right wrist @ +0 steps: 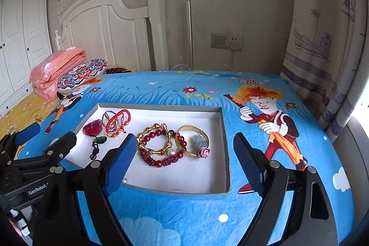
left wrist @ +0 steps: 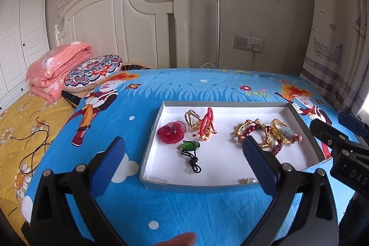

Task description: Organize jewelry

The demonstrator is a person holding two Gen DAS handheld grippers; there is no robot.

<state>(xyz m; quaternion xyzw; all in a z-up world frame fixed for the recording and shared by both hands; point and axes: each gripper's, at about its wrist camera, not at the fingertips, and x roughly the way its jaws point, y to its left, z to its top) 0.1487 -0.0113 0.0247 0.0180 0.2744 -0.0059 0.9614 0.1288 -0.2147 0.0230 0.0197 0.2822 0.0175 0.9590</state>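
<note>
A shallow grey box tray (left wrist: 226,103) (right wrist: 161,107) with a white floor lies on the blue cartoon bedsheet. In it, at the left, lie a red flower brooch (left wrist: 171,131), a gold ring piece (left wrist: 192,119), a red cord bracelet (left wrist: 207,123) and a green pendant (left wrist: 190,146) on a black cord. At the right lie red bead bracelets (right wrist: 156,144) and a gold bangle (right wrist: 193,140). My left gripper (left wrist: 183,144) hovers open before the tray's left half, holding nothing. My right gripper (right wrist: 184,140) stands open over the right half, also holding nothing.
A folded pink quilt (left wrist: 57,68) and a patterned pillow (left wrist: 94,68) lie by the white headboard (left wrist: 110,22). A loose black cord (left wrist: 34,144) rests on the yellow sheet at the left. A curtain (right wrist: 322,38) hangs at the right. A person's fingertip (left wrist: 182,239) shows at the bottom edge.
</note>
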